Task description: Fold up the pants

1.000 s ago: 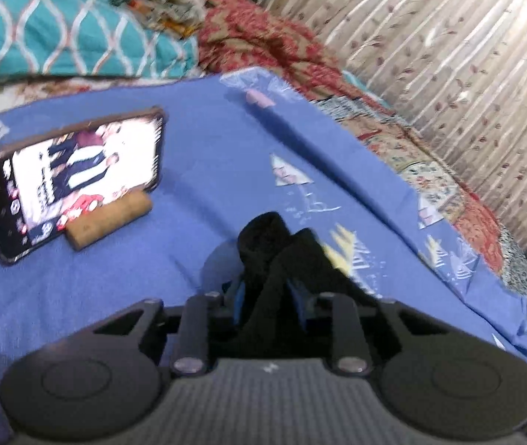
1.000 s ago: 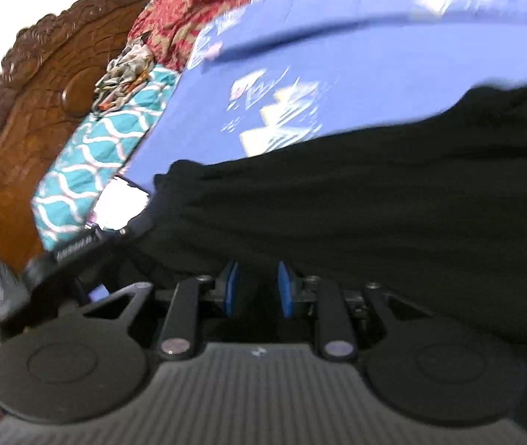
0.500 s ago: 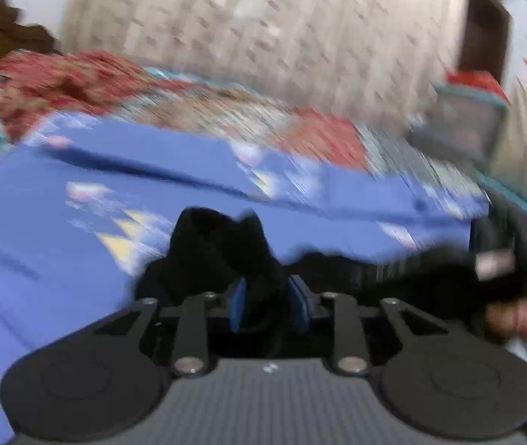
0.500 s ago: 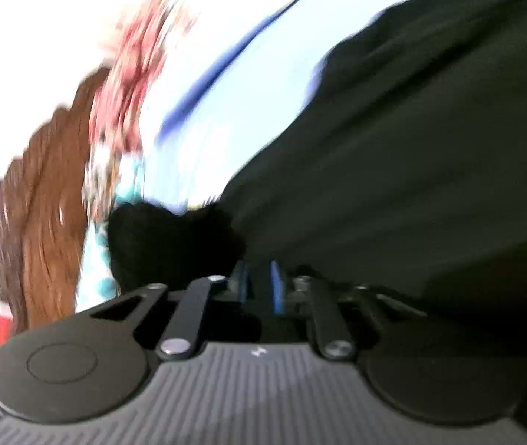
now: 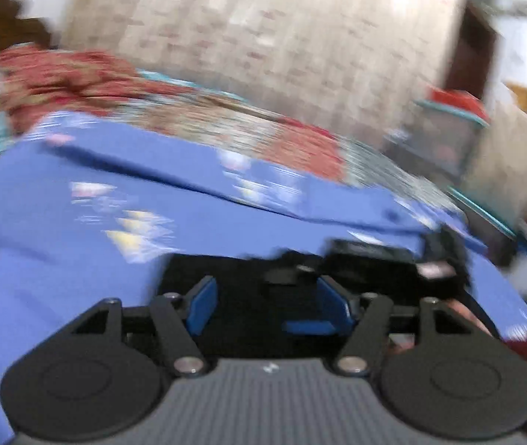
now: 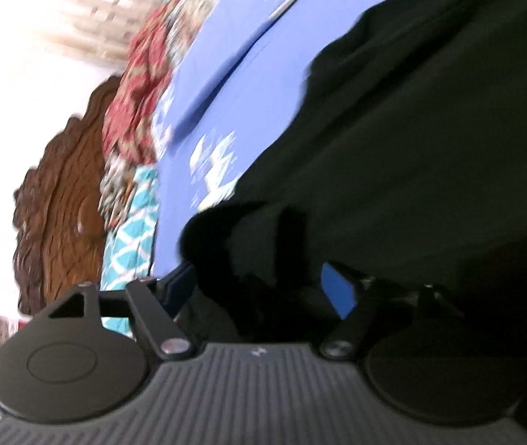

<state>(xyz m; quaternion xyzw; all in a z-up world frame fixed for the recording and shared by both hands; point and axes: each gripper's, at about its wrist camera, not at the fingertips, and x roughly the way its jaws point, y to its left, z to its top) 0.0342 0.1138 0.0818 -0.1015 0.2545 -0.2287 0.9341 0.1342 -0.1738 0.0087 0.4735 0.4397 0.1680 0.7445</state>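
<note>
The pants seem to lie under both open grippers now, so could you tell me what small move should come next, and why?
Probably draw both grippers back. The left gripper and right gripper are spread with nothing pinched, and the pants lie on the blue sheet.

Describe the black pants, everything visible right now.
The black pants are plain dark, matte, soft-looking fabric with no visible pattern; blur hides seams. They lie spread on the blue printed bedsheet, filling most of the right wrist view. One bunched edge sits between the spread blue pads of the right gripper. In the left view, cloth lies between the left gripper pads, also spread. Neither visibly pinches it.
</note>
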